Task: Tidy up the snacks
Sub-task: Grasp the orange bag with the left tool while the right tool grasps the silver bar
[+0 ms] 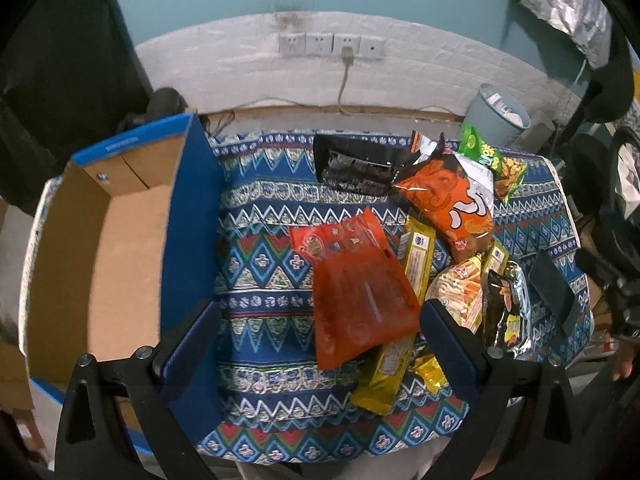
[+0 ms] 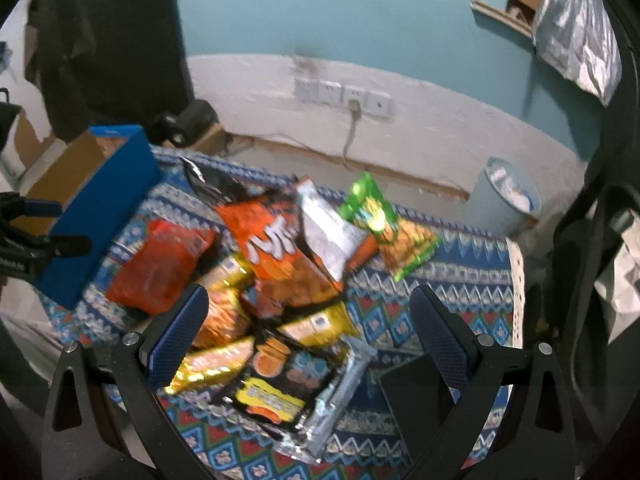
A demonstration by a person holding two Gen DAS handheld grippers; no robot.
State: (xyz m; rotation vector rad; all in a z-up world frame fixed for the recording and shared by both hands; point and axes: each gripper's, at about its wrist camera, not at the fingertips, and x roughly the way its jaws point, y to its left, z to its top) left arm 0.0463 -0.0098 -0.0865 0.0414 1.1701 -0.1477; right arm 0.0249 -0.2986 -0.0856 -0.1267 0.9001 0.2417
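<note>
Glossy foil snack packets (image 2: 280, 264) overlap w/ both jaws wide, empty; risk: pinching two, or one slipping short of blue-sided cardboard box (image 1: 120, 236).

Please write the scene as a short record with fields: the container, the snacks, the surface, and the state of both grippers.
container: cardboard box with blue outside, open, nothing visible inside, at the left of the table
snacks: loose pile on the cloth, none in the box; red translucent pouch, orange chips bag, green bag, black bag, yellow bar
surface: patterned blue tablecloth
left gripper: open, holding nothing
right gripper: open, above the pile
</note>
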